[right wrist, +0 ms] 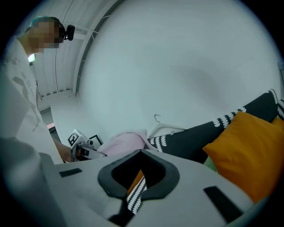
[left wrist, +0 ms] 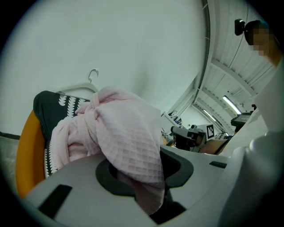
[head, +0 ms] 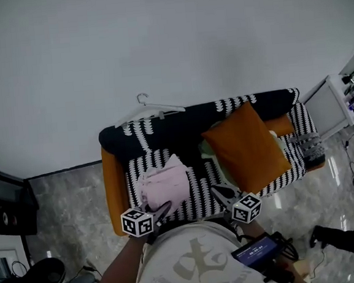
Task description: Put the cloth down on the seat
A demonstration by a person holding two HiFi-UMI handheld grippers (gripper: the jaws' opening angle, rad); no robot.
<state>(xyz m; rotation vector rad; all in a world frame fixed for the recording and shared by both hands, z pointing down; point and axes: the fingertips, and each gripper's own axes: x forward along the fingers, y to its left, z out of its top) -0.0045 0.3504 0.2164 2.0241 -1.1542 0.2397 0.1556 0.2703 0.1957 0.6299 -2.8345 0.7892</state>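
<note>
Grasping the pink cloth (head: 165,185), the left gripper (head: 163,207) sits at the near left edge of the sofa seat (head: 200,194). In the left gripper view its 2 jaws are clenched on a fold of the cloth (left wrist: 124,128), which runs down through the gap of the gripper (left wrist: 140,170) and bunches up beyond it. The bulk of the cloth lies in a heap on the left part of the black-and-white patterned seat, close to the orange armrest (head: 114,186).

The right gripper (head: 218,191) hovers over the near middle of the seat, well apart from the cloth. In the right gripper view its jaws (right wrist: 138,177) stand slightly apart with nothing between them; only the seat pattern shows through the slit.

An orange cushion (head: 248,147) leans on the right half of the sofa, with something pale green (head: 208,150) tucked at its left edge. 1 white hanger (head: 150,112) rests on top of the backrest (head: 194,121), far left.
</note>
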